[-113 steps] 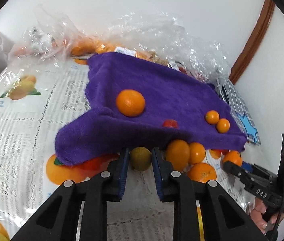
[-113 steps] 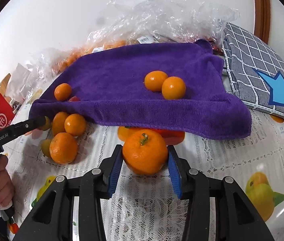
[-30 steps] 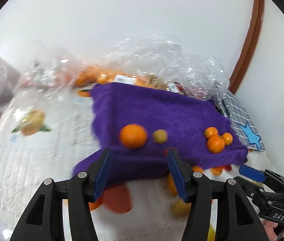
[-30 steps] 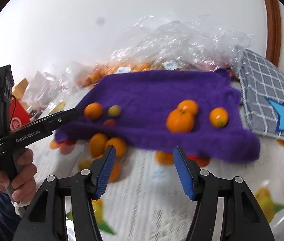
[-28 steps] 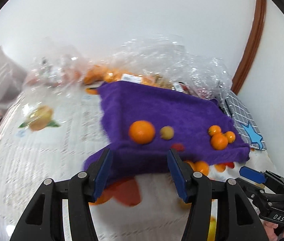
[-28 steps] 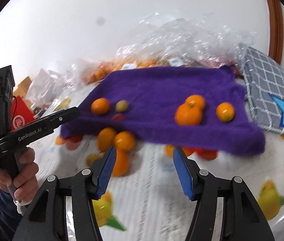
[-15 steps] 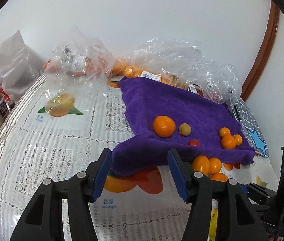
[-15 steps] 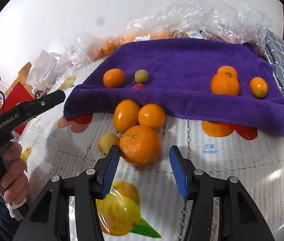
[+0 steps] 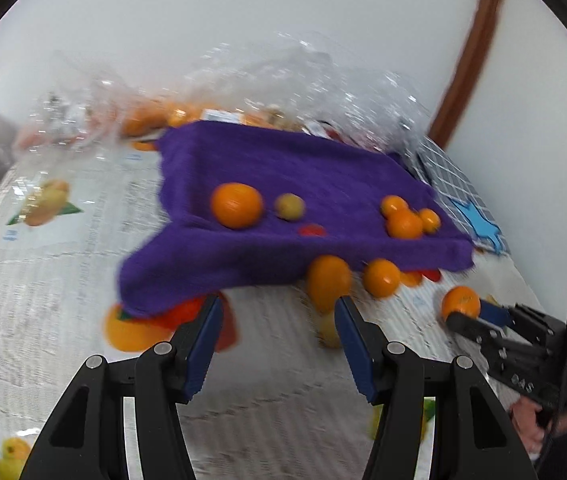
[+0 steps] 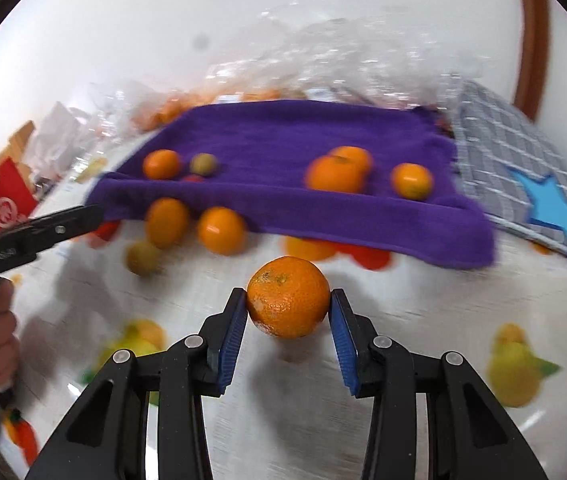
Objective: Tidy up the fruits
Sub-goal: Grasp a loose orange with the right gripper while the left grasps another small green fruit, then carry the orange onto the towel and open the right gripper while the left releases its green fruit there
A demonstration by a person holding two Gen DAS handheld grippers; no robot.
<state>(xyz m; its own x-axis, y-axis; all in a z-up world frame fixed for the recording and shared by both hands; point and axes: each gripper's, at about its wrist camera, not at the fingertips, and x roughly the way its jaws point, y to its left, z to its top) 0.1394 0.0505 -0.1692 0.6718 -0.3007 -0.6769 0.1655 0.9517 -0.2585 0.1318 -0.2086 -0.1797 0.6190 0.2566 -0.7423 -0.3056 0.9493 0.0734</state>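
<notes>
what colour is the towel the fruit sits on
Purple towel, clearest in the right wrist view.

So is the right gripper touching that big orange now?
Touching. The right wrist view shows the right gripper with both blue pads pressed against the big orange, jaws having just closed.

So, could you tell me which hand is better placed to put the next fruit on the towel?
Right: its claw grips an orange near the towel; the left claw is open, empty.
</notes>
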